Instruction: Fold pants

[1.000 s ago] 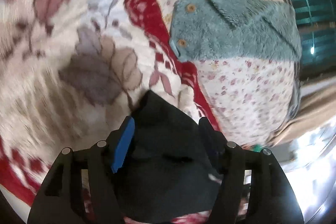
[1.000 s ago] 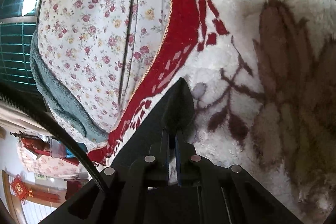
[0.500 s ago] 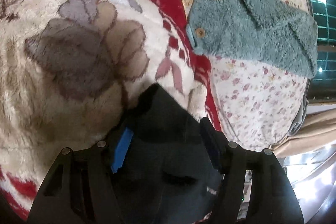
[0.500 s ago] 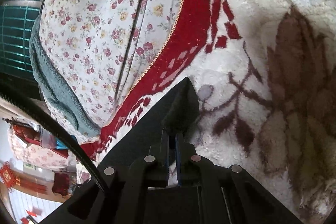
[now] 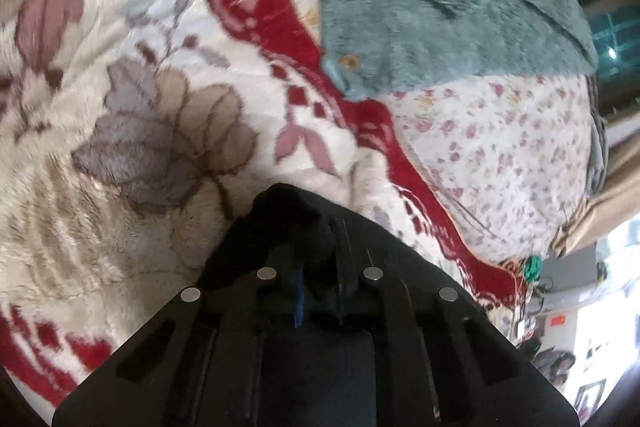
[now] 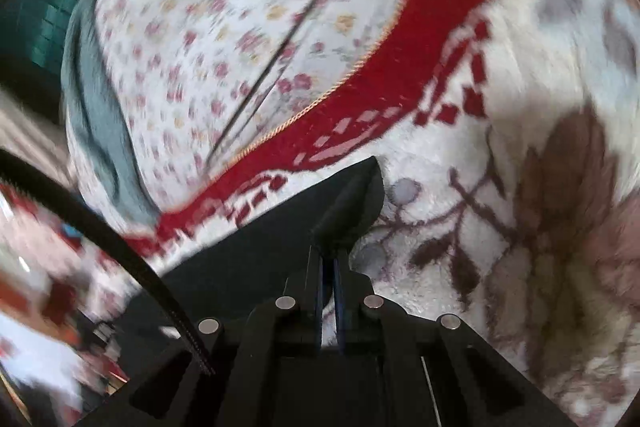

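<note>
One pair of black pants lies on a plush blanket patterned with leaves and a red border. Two grippers in view, one per wrist camera. Left gripper: jaws drawn together, clamped on a bunched corner of the pants; a sliver of blue pad shows between the black cloth folds. Right gripper: jaws nearly touching, pinching another corner of the pants, which stands up in a peak above the fingertips; the cloth runs off toward the lower left of that view. Beyond the blanket's red border, one floral sheet. On it lies one teal fleece garment, near the blanket's edge; three wooden buttons counted on it. Right wrist view is motion-blurred; one black cable crosses its lower left.
</note>
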`<state>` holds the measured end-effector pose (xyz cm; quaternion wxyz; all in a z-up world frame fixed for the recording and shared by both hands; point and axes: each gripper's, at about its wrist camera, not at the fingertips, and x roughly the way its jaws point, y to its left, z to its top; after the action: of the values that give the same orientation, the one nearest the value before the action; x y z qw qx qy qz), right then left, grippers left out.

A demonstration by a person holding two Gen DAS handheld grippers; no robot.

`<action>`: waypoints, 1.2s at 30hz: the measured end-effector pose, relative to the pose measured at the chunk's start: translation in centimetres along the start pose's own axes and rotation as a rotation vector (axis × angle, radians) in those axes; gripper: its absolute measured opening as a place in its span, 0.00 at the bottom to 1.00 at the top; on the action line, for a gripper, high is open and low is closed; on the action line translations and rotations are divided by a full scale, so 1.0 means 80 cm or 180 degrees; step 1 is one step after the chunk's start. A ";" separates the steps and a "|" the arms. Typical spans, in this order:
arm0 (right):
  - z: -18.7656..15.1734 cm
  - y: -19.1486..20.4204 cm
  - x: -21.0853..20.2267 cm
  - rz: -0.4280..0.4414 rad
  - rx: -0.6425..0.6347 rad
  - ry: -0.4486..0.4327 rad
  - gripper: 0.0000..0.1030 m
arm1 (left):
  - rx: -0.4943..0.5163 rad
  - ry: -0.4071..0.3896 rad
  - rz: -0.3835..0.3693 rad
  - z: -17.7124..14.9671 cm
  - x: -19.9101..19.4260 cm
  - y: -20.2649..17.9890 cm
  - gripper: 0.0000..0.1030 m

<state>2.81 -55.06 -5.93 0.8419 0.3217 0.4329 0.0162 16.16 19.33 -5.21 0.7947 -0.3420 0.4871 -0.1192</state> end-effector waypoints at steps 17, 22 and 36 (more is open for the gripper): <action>-0.034 0.038 -0.140 0.0197 -0.0121 0.0039 0.04 | 0.0321 0.0059 -0.0228 -0.021 -0.096 -0.040 0.10; -0.045 0.006 -0.150 0.0285 0.0073 -0.0012 0.04 | 0.0045 0.0020 -0.0350 -0.015 -0.108 -0.009 0.09; -0.065 0.000 -0.119 0.0091 0.0020 0.0239 0.02 | -0.0146 0.0252 -0.0117 -0.044 -0.084 0.041 0.09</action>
<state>-7.00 -55.20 -1.27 0.8238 0.3296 0.4596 0.0389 9.35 23.76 -3.72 0.7644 -0.3641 0.5144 -0.1360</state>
